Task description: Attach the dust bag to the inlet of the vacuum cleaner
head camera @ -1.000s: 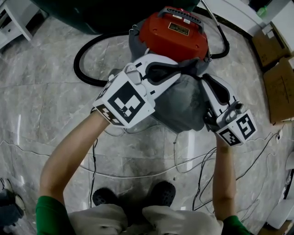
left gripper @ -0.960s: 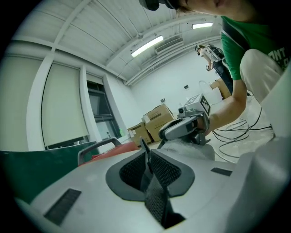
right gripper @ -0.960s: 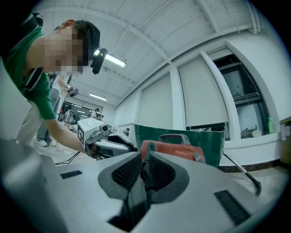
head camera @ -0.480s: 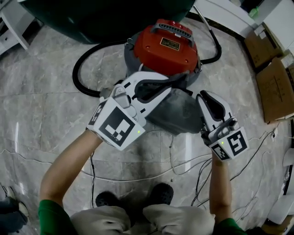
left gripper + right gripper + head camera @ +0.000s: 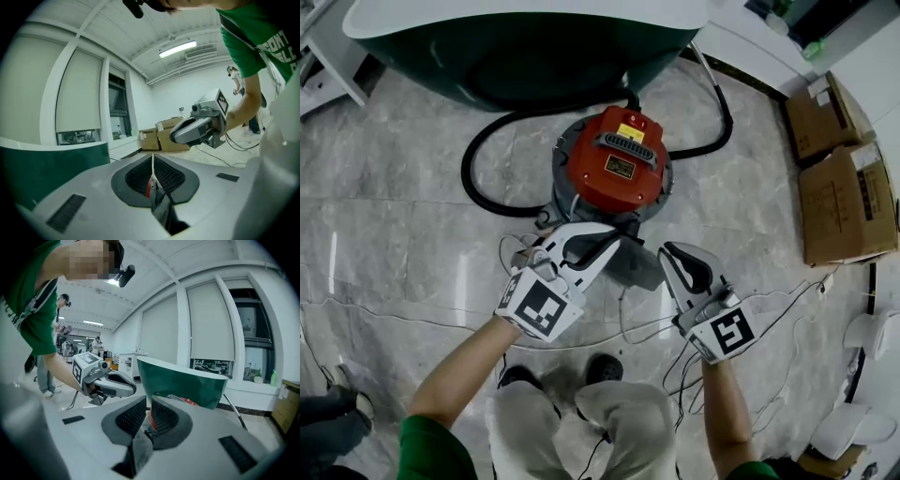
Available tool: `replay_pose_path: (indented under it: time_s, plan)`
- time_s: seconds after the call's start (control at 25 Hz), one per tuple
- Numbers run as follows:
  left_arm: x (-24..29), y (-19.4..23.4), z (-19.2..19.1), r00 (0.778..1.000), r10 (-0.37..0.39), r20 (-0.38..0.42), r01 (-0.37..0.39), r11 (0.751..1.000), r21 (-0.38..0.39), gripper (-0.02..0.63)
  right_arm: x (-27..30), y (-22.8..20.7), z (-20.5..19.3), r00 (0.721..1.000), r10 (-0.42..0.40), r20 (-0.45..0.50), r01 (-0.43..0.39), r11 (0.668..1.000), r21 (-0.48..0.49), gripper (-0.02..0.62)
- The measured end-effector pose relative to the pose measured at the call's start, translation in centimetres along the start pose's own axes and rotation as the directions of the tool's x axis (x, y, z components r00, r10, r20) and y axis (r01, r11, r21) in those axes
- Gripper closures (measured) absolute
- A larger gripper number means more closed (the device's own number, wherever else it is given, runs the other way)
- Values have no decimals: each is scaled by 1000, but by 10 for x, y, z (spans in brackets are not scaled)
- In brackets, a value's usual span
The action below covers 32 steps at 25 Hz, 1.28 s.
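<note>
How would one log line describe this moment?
left tongs: shut on dust bag | right tongs: same | position: held beside vacuum cleaner

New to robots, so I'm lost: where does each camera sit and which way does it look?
Head view: on the head, looking down at the vacuum cleaner, both forearms, legs.
Left gripper view: on the left gripper, along its jaws; right gripper beyond.
Right gripper view: on the right gripper, along its jaws; left gripper beyond.
All show the dust bag.
</note>
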<state>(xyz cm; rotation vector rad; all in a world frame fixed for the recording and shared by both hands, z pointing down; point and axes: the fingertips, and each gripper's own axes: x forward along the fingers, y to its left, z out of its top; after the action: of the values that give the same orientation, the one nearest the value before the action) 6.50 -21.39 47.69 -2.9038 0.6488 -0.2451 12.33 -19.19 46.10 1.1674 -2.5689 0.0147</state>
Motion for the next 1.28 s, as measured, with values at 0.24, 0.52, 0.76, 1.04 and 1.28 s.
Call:
replay_pose_path:
  time_s: [0.24,0.52,0.76,1.04,1.28]
  plan:
    - [-57,13,103,999,8,-52,-18,981,-194,601,-33,29,110,998,35,-57,-27,990,138,586]
    - [-156,27,223,989,95,-117,-132,921,-366,601,-51,69,262,993,88,-84,-68,974,214,587]
    - [-232,45,342,986,137,-90,-162,899,-406,603,-65,120,396,992,103,-72,-83,969,234,588]
    - [-286,50,418,978,197,-69,-208,895,-395,603,-96,158,475,993,104,-56,-91,974,207,588]
    - [-319,51,461,971,235,-45,-233,889,-394,603,-119,174,505,995,81,-59,-65,972,227,588]
